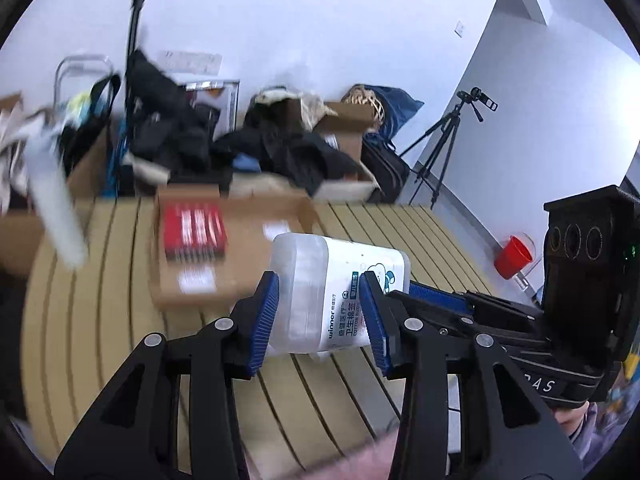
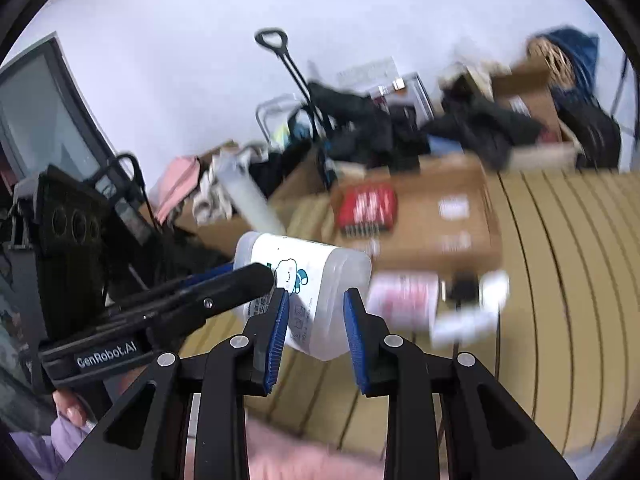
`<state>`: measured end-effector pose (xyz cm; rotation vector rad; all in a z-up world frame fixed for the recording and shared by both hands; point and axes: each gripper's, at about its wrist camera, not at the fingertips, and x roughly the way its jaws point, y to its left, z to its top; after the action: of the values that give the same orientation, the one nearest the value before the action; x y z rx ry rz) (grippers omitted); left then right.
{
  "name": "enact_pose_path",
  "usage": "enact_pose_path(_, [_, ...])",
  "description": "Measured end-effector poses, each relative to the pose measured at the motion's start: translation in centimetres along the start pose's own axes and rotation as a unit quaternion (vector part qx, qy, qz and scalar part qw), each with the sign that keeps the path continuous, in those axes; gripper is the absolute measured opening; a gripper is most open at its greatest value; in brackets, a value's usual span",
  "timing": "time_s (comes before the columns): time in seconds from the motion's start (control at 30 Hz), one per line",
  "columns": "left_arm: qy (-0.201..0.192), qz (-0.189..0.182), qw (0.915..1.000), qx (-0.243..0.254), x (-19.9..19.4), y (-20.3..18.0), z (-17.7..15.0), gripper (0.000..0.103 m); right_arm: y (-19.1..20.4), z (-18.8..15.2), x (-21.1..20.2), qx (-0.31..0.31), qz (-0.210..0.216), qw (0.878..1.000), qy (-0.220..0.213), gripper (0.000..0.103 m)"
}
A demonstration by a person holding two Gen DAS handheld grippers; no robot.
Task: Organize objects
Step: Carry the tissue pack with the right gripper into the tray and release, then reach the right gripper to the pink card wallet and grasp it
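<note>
Cotton-bud box (image 1: 340, 292): lifted clear of slatted table (image 1: 120, 320), pinched by left gripper (image 1: 320, 312) and right gripper (image 2: 316, 320) together. Step looks like mid-carry. Next, you pick destination, maybe cardboard box (image 1: 248, 248); keep both grips even.

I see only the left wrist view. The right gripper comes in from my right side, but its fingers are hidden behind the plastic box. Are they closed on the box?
Observer: Yes. In the right wrist view the right gripper has one finger on each side of the plastic box, with both pads against it.
Operator: Is something lying on the table in front of the cardboard box? The plastic box hides that place from me.
Observer: Yes, a pink and white packet lies there, blurred, near its front edge.
Operator: What is far to the left?
Observer: A dark screen stands by the wall.
</note>
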<state>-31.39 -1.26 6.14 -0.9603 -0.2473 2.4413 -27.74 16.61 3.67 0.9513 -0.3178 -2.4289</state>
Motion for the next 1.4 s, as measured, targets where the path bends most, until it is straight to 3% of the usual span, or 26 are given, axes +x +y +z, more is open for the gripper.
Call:
enact_pose_path(0.13, [0.02, 0.032, 0.9993, -0.001, 5.0, 4.5, 4.6, 0.038, -1.4, 5.8, 6.0, 0.02, 0.015, 1.0, 0.008, 0.031])
enact_pose_path(0.23, [0.051, 0.053, 0.9969, -0.026, 9.9, 9.1, 4.5, 0.038, -3.0, 7.0, 12.7, 0.04, 0.016, 0.998, 0.044, 0.031])
enact_pose_path(0.43, [0.13, 0.103, 0.9804, -0.105, 18.1, 16.9, -0.3, 0.026, -7.2, 4.2, 25.8, 0.07, 0.0, 0.987, 0.143, 0.031])
enact_pose_path(0.57, [0.145, 0.12, 0.9787, -0.082, 19.2, 17.8, -1.8, 0.025, -8.0, 1.7, 29.1, 0.073, -0.012, 0.982, 0.175, 0.03])
enact_pose_path(0.67, [0.144, 0.118, 0.9801, -0.068, 18.1, 17.0, -1.4, 0.031, -7.9, 1.6, 29.4, 0.061, -0.034, 0.981, 0.18, 0.031])
enact_pose_path(0.83, [0.115, 0.13, 0.9828, -0.062, 12.4, 14.5, 0.9, 0.036, -6.6, 4.0, 23.4, 0.026, -0.06, 0.988, 0.139, 0.032])
enact_pose_path(0.87, [0.104, 0.136, 0.9835, -0.057, 10.8, 13.8, 1.4, 0.046, -6.2, 4.7, 21.7, 0.018, -0.062, 0.99, 0.127, 0.035])
enact_pose_path(0.9, [0.091, 0.145, 0.9839, -0.052, 8.9, 13.0, 1.9, 0.062, -5.7, 5.5, 19.7, 0.007, -0.067, 0.991, 0.115, 0.044])
enact_pose_path(0.93, [0.077, 0.163, 0.9824, -0.049, 6.6, 12.1, 2.4, 0.068, -5.1, 6.3, 16.9, -0.008, -0.075, 0.992, 0.102, 0.053])
enact_pose_path(0.97, [0.066, 0.174, 0.9814, -0.047, 5.0, 11.4, 2.7, 0.071, -4.7, 6.8, 15.4, -0.018, -0.079, 0.992, 0.095, 0.073])
enact_pose_path(1.0, [0.057, 0.184, 0.9802, -0.043, 3.3, 10.7, 3.0, 0.071, -4.3, 7.4, 12.6, -0.035, -0.087, 0.992, 0.089, 0.084])
enact_pose_path(1.2, [0.027, 0.202, 0.9789, -0.019, -4.9, 6.1, 2.8, 0.073, -3.7, 8.5, 1.4, -0.052, -0.14, 0.987, 0.054, 0.084])
enact_pose_path(1.4, [0.007, 0.189, 0.982, -0.002, -10.3, 1.4, -2.0, 0.073, -2.1, 4.2, -6.7, -0.061, -0.132, 0.989, 0.026, 0.084])
